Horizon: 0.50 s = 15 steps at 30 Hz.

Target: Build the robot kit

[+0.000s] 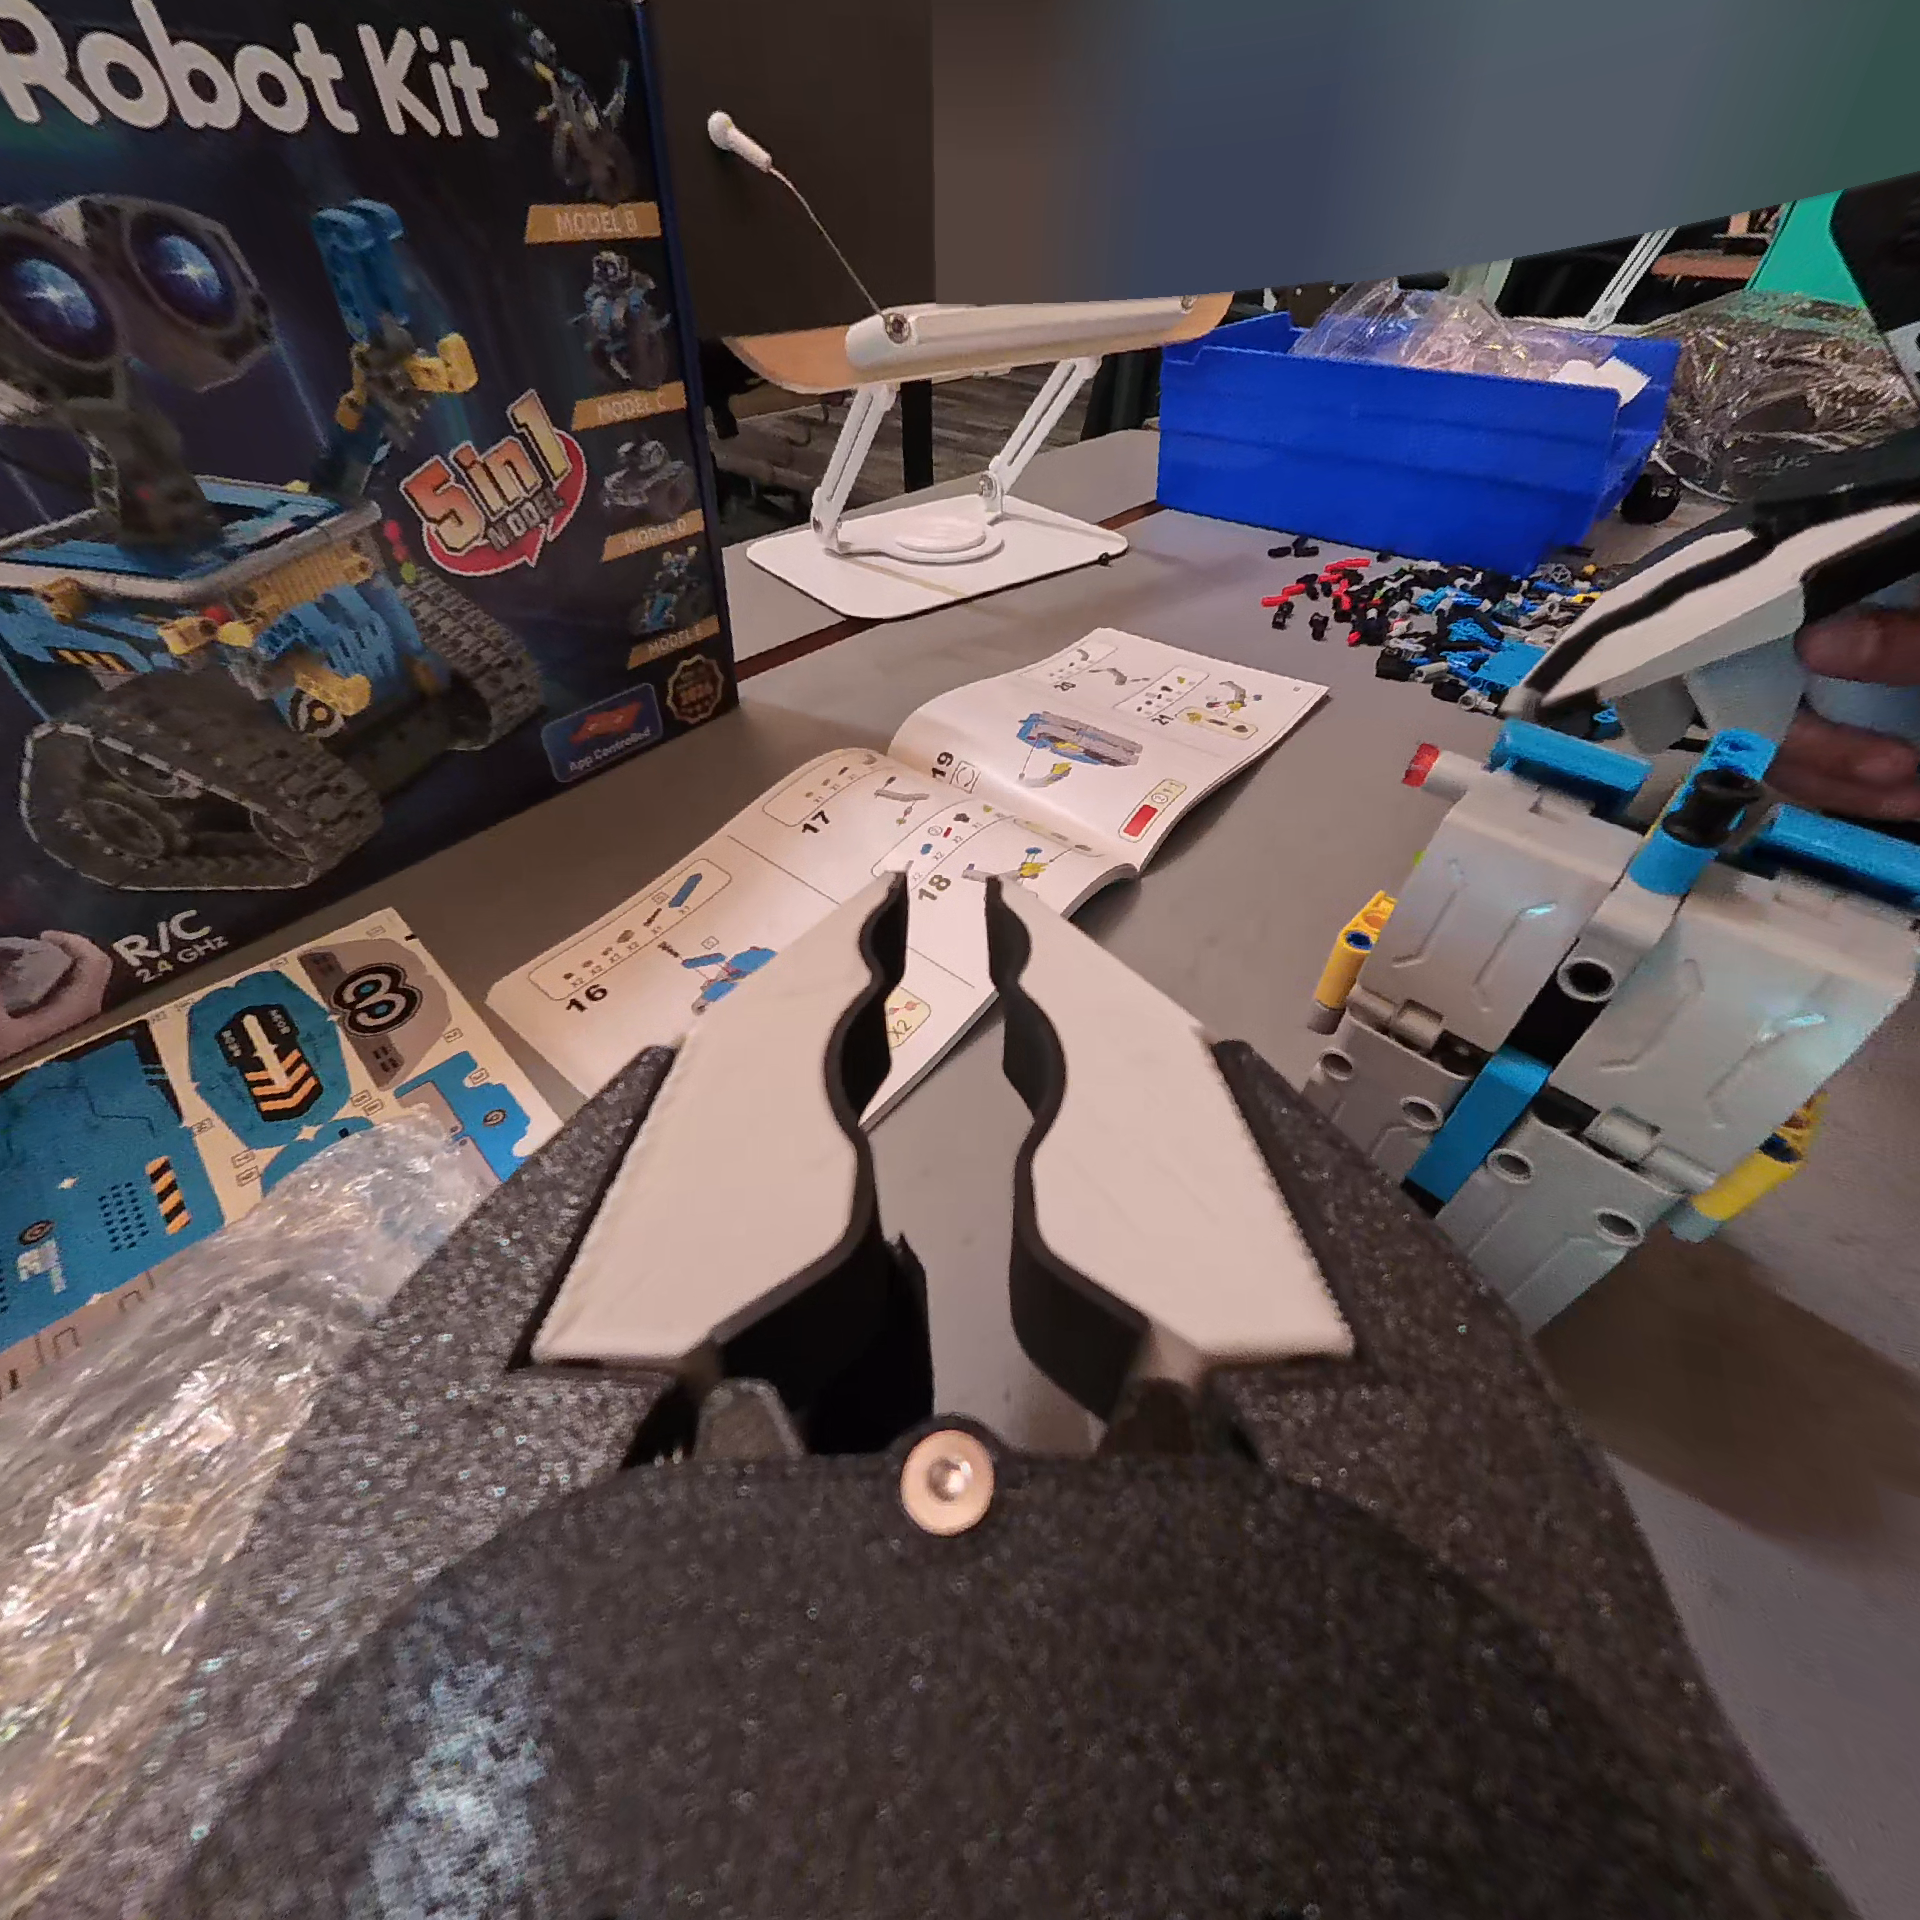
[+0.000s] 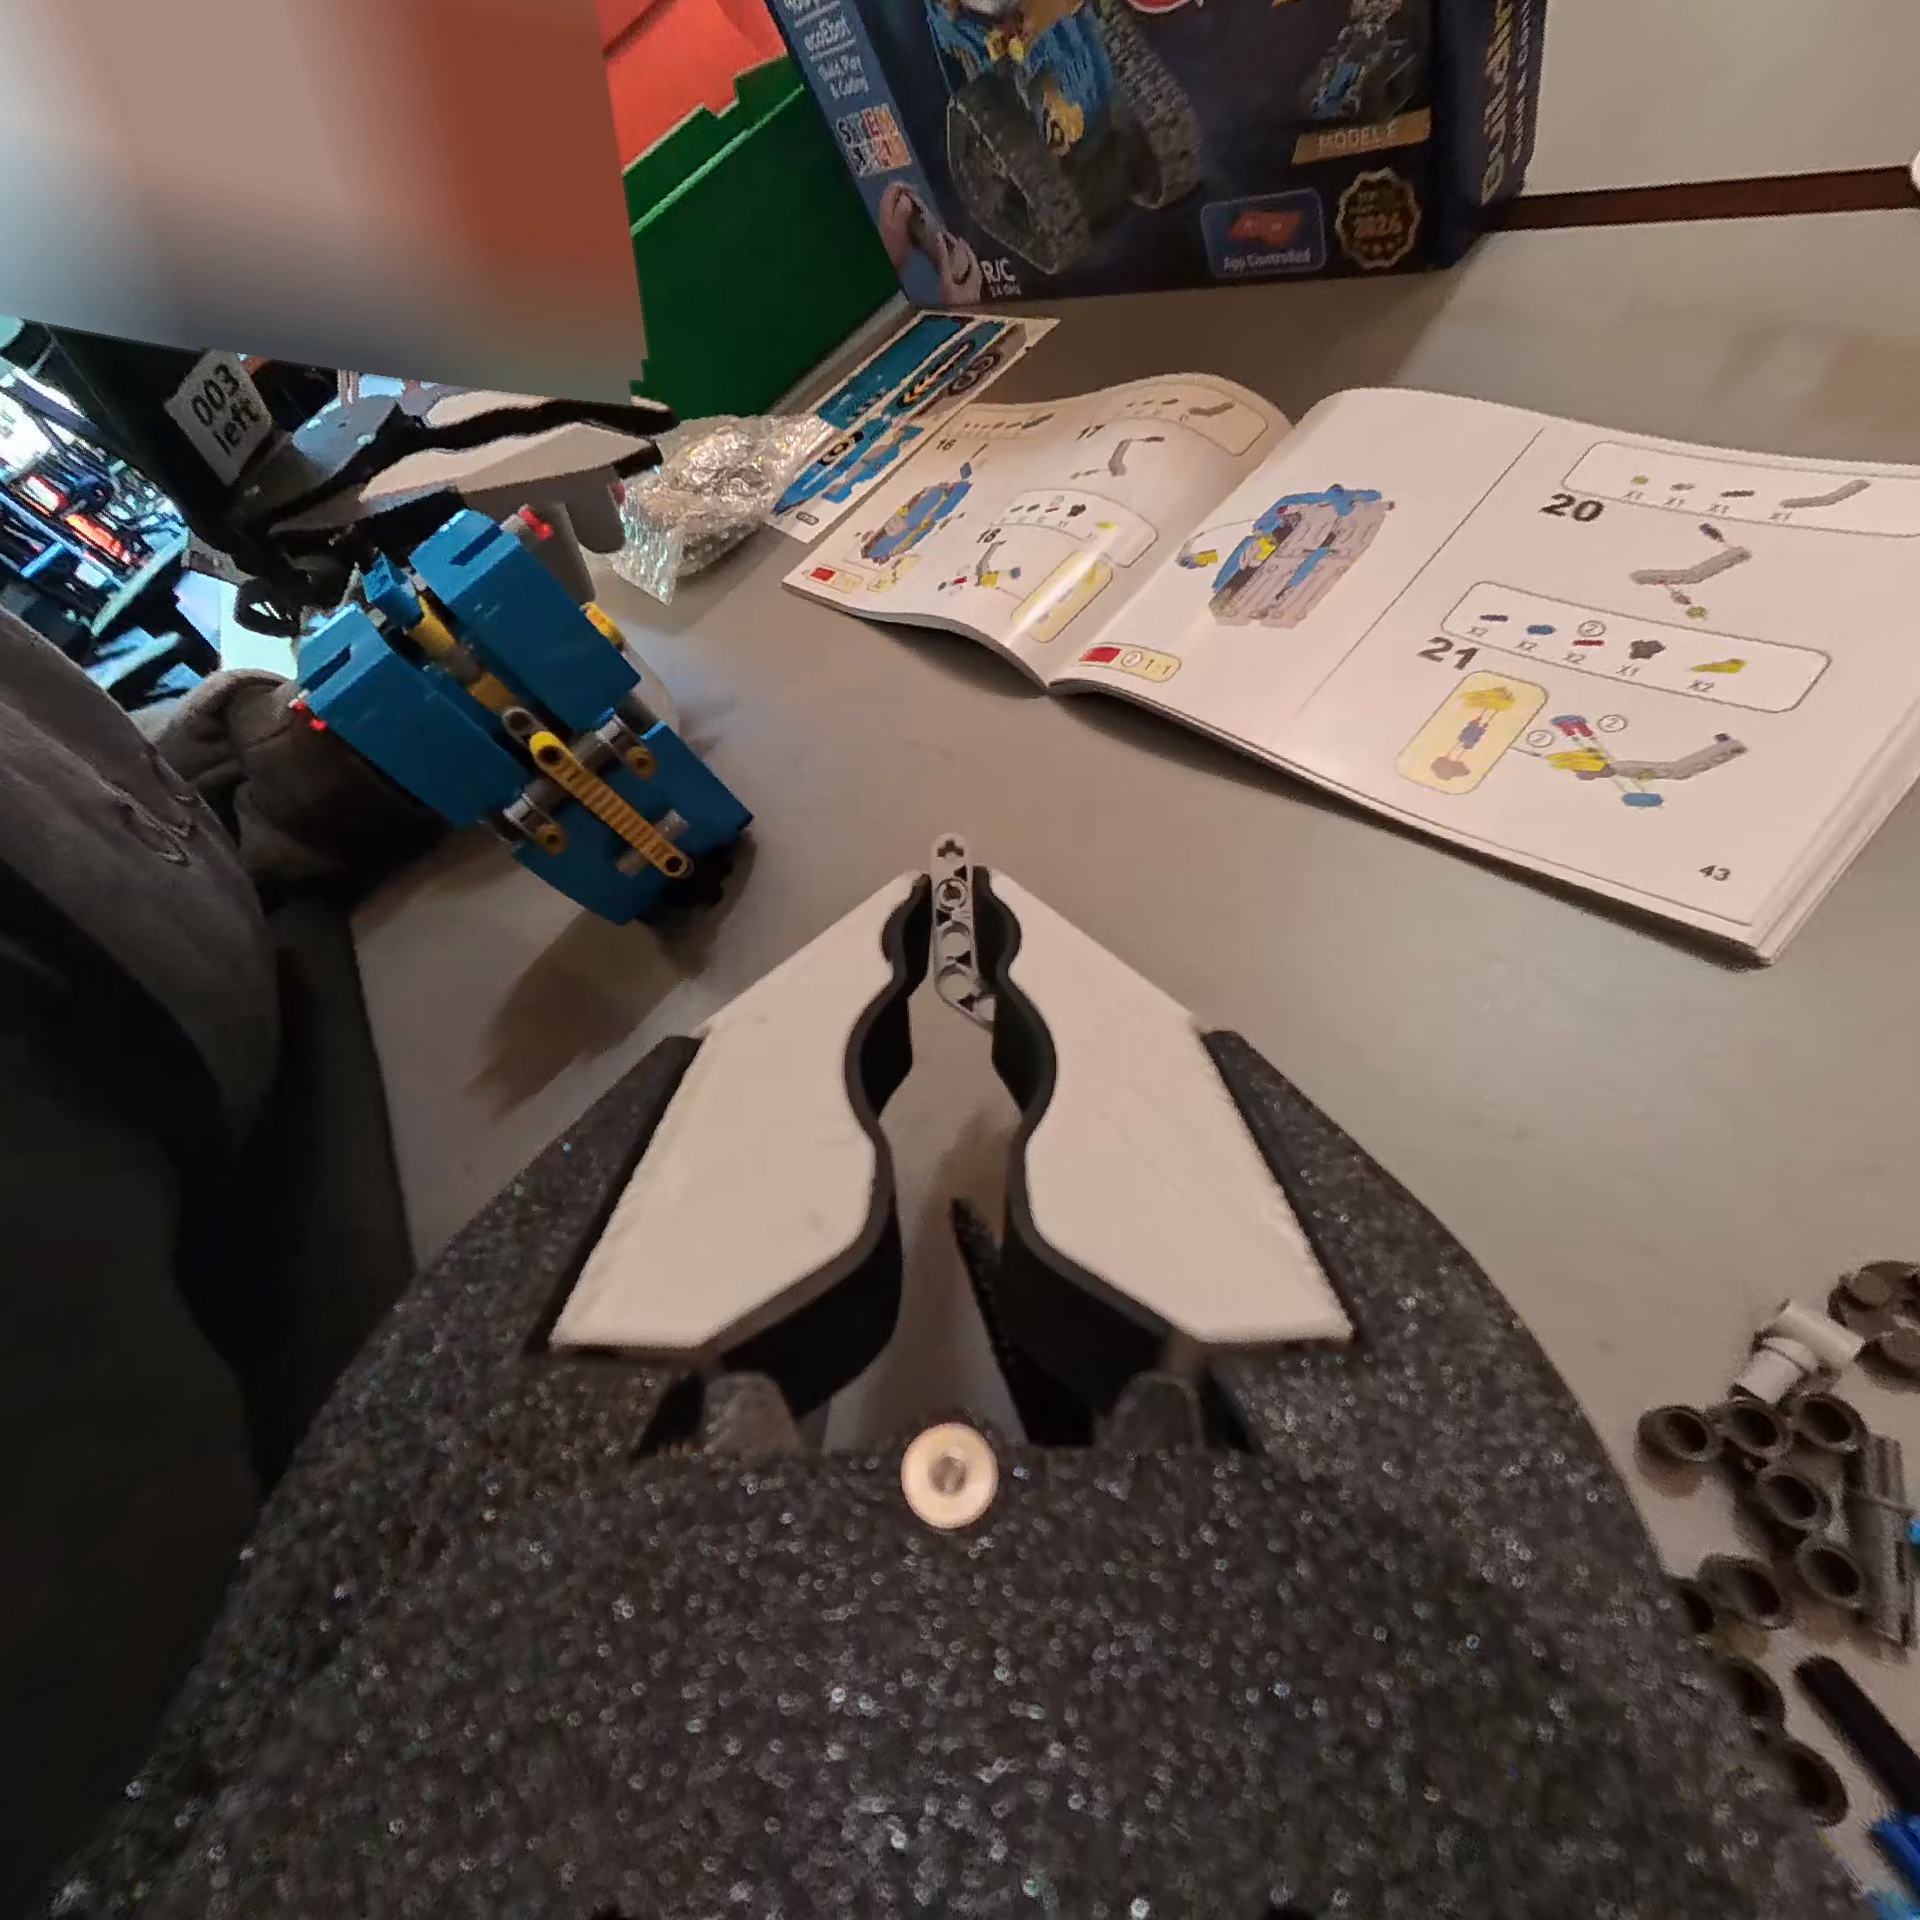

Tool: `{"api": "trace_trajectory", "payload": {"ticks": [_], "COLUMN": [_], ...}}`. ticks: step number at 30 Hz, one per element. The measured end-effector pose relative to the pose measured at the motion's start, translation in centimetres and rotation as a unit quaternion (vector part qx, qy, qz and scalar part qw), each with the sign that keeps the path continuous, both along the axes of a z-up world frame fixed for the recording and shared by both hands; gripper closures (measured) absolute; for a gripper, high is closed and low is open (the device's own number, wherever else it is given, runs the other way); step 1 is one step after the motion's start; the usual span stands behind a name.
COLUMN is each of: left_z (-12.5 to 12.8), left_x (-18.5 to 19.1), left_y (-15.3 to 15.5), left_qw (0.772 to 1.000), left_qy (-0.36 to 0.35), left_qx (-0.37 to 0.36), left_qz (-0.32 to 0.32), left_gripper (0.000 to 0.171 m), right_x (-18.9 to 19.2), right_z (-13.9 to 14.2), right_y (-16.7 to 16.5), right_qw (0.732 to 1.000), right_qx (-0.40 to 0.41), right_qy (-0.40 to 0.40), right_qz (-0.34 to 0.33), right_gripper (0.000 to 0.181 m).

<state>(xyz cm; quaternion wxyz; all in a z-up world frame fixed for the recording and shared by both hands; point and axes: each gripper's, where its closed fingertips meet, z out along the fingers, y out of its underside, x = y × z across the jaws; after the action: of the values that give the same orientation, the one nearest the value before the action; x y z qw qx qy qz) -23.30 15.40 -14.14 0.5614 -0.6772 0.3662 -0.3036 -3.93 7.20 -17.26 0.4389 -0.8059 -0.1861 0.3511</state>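
Observation:
My left gripper (image 1: 945,883) hovers over an open instruction booklet (image 1: 1091,748). Its jaws stand a narrow gap apart with nothing between them. A grey, blue and yellow brick assembly (image 1: 1538,997) stands on the grey table to its right. My right gripper (image 2: 954,883) is shut on a thin light-grey holed beam (image 2: 951,925) and holds it just above the table. In the left wrist view the right gripper (image 1: 1538,698) is close above the assembly's top. In the right wrist view the assembly (image 2: 488,686) is to the left, with the left gripper (image 2: 623,442) behind it.
A robot kit box (image 1: 312,468) stands at the back left, with a sticker sheet (image 1: 208,1122) and a clear plastic bag (image 1: 156,1351) in front. A blue bin (image 1: 1392,447), a pile of small parts (image 1: 1434,613) and a white stand (image 1: 935,520) lie farther back. Grey round parts (image 2: 1787,1486) lie to the right. The gap from one gripper's tips to the other's is roughly 20 centimetres.

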Motion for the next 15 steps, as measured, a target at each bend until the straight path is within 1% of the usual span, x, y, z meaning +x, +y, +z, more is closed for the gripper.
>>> {"api": "trace_trajectory", "payload": {"ticks": [10,15], "left_z": [-0.3,-0.4], "left_x": [0.3,0.5], "left_y": [-0.1,-0.3], "left_qw": [1.0,1.0], "left_qy": [0.015,0.023], "left_qx": [0.004,0.01], "left_qz": [-0.004,-0.004], "left_gripper": [0.157,0.157], "right_x": [1.2,2.0], "right_z": [0.4,1.2], "right_y": [0.5,0.7], "right_qw": [0.999,0.994], "right_qx": [-0.011,-0.019], "right_qy": [0.043,0.104], "right_qz": [-0.027,-0.035], "right_gripper": [0.174,0.174]}}
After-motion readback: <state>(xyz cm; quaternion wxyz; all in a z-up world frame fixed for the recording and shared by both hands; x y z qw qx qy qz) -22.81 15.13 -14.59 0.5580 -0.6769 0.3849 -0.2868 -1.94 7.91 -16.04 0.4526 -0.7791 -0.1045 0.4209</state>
